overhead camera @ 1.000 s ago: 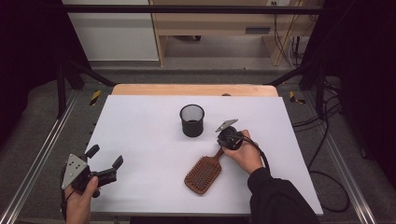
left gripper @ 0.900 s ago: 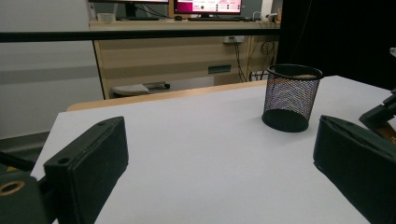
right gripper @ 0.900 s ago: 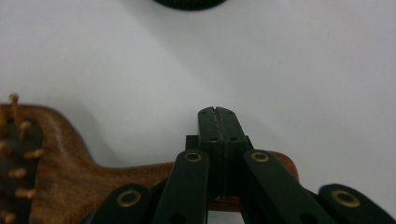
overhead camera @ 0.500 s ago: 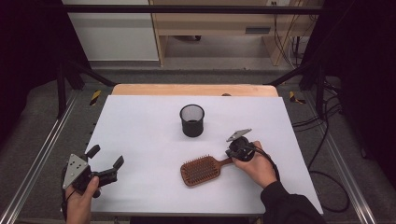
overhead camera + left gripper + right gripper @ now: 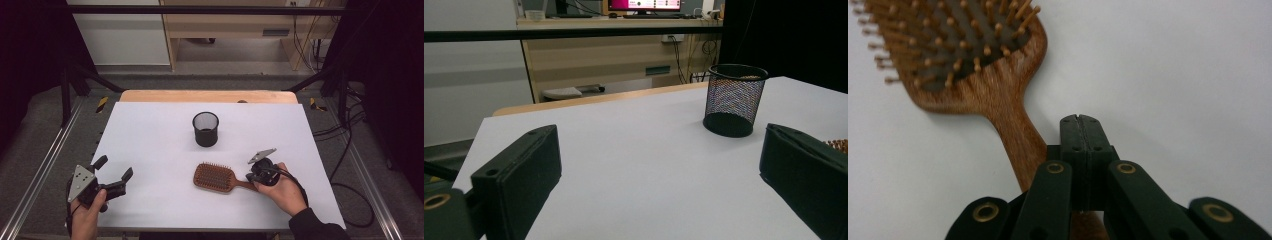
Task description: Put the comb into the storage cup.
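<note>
I see the white worktop (image 5: pixel 150 135) spread under both of my hands, its wooden far edge showing beyond the sheet. On it, toward the middle and farther from me, stands the black mesh cup (image 5: pixel 205 129), upright and well apart from everything else. Nearer to me and a little to the right lies the wooden paddle hairbrush (image 5: pixel 215 177), flat on the worktop with its bristles up, head pointing left and handle pointing right. My right tool (image 5: pixel 262 172) sits at the end of that handle; in the right gripper view its jaws are pressed together with no gap between them, and the brown handle (image 5: pixel 1018 145) passes just beside and beneath them, so they meet on nothing but each other. My left tool (image 5: pixel 114 176) rests at the near left corner of the worktop, well apart from the hairbrush, and in the left gripper view its two jaws stand wide apart with bare worktop between them.
</note>
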Demonstrator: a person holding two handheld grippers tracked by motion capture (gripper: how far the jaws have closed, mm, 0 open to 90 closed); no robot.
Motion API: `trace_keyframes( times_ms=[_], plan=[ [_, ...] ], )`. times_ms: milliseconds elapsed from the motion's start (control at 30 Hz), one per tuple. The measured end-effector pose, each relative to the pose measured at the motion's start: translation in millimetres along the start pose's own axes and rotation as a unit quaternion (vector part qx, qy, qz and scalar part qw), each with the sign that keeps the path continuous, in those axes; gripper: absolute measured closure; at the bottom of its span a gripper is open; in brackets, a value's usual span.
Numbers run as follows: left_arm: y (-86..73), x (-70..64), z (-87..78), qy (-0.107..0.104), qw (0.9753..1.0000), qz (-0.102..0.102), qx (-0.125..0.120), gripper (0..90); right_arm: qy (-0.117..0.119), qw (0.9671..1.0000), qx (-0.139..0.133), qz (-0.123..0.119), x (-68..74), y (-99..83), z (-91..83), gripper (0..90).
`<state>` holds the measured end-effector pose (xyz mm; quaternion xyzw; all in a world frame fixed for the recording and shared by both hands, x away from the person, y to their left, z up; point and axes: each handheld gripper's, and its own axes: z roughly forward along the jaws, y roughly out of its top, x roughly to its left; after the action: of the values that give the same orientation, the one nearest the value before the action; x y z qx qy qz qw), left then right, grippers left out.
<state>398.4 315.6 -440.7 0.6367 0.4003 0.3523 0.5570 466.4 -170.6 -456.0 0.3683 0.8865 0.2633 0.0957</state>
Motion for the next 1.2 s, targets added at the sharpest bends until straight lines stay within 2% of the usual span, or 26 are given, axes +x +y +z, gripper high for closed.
trace_keyframes(
  times_ms=[133, 233, 467, 700, 833, 900, 933, 967, 1000, 1033, 1067, 1100, 1167, 1200],
  plan=[
    [0.0, -0.2, 0.2, -0.001, 1.0, 0.001, 0.0, 3.2, 0.012, 0.9999, 0.0, 0.004, 7.2, -9.5, -2.9, 90.0],
    [0.0, -0.5, 0.2, -0.001, 1.0, 0.001, 0.001, 3.2, 0.02, 0.9998, 0.006, -0.002, 14.3, -12.3, -3.0, 90.0],
    [-0.1, -0.5, -0.1, 0.0, 1.0, 0.003, 0.002, 3.2, 0.034, 0.9993, 0.013, -0.01, 28.2, -13.1, -1.9, 90.0],
    [-0.1, -0.9, -1.3, 0.006, 1.0, 0.001, -0.003, 3.5, 0.038, 0.9992, 0.004, -0.014, 36.8, -13.3, -1.0, 90.0],
    [-0.9, -0.8, -1.5, 0.01, 0.9999, 0.0, -0.004, 3.5, 0.038, 0.9992, -0.007, -0.008, 35.5, -13.2, -1.7, 90.0],
    [-2.2, -0.3, -0.8, 0.014, 0.9999, -0.002, -0.002, 3.5, 0.038, 0.999, -0.024, -0.006, 33.2, -13.3, -4.8, 90.0],
    [-3.1, -0.1, -0.8, 0.015, 0.9998, -0.013, -0.002, 3.5, 0.038, 0.9982, -0.045, 0.003, 30.5, -13.0, -9.4, 90.0],
    [-3.1, -0.1, -0.8, 0.015, 0.9998, -0.013, -0.002, 3.6, 0.038, 0.9982, -0.045, 0.003, 30.5, -13.0, -9.4, 90.0],
    [-3.9, -2.1, -1.5, 0.011, 0.9996, -0.025, -0.005, 3.6, 0.037, 0.9973, -0.063, 0.01, 28.5, -12.1, -13.1, 90.0],
    [-3.9, -2.1, -1.5, 0.011, 0.9996, -0.025, -0.005, 3.6, 0.037, 0.9973, -0.063, 0.01, 28.5, -12.1, -13.1, 90.0],
    [-4.5, -6.8, -1.6, 0.015, 0.9999, -0.003, 0.003, 3.6, 0.035, 0.9961, -0.08, 0.009, 27.3, -9.6, -16.7, 90.0],
    [-4.5, -6.8, -1.6, 0.015, 0.9999, -0.003, 0.003, 3.6, 0.035, 0.9961, -0.08, 0.009, 27.3, -9.6, -16.7, 90.0],
    [-5.1, -10.5, -1.2, 0.013, 0.9999, 0.0, 0.006, 3.5, 0.036, 0.9946, -0.097, 0.011, 24.7, -3.2, -22.7, 90.0],
    [-5.5, -11.7, -0.4, 0.011, 0.9999, -0.005, 0.005, 3.5, 0.035, 0.994, -0.103, 0.015, 23.5, -1.3, -23.6, 90.0]
  ],
)
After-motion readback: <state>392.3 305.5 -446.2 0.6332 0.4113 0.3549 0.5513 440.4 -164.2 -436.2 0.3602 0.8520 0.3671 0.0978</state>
